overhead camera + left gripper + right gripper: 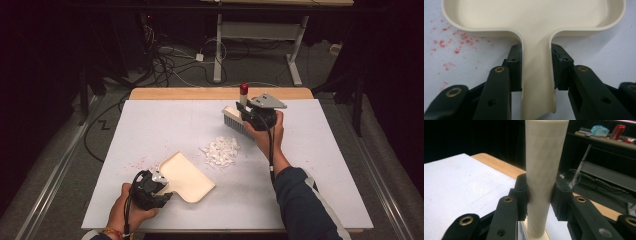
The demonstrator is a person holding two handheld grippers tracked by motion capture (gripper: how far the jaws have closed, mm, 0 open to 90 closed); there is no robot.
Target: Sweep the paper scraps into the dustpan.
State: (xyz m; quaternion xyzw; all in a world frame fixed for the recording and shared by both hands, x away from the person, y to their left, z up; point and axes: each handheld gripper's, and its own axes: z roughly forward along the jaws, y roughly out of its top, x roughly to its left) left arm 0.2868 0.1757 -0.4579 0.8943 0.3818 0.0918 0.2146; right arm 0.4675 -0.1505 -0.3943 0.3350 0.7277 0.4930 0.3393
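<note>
From the high view I see the white table [150,125] with a small heap of white bits [221,150] near its middle; I take this heap as my landmark. Just on the near-left side of the heap lies the cream dustpan [187,176], with its open mouth turned to the heap but not touching it. The left gripper [159,186] is at the near-left end of the dustpan, at its handle. Behind the heap, toward the far edge, the right gripper [244,116] holds a brush [235,121]; the bristle head is beside the gripper and the handle goes up to a red tip. Left of the heap, beyond the dustpan, I see faint red specks [141,162] on the table.

In the left gripper view I see what the high view cannot show: the left gripper [536,71] has both pads pressed on the narrow handle of the dustpan [534,22], one on each side, so the grip is firm. The pan inside looks clean. The red specks [451,45] are much clearer here, scattered beside the pan.

In the right gripper view the right gripper [539,197] is clamped on the cream brush handle [544,165], which stands upright between the jaws. The bristles and the heap are out of this picture. Behind, I see the table's wooden edge [499,166] and a dark room.
</note>
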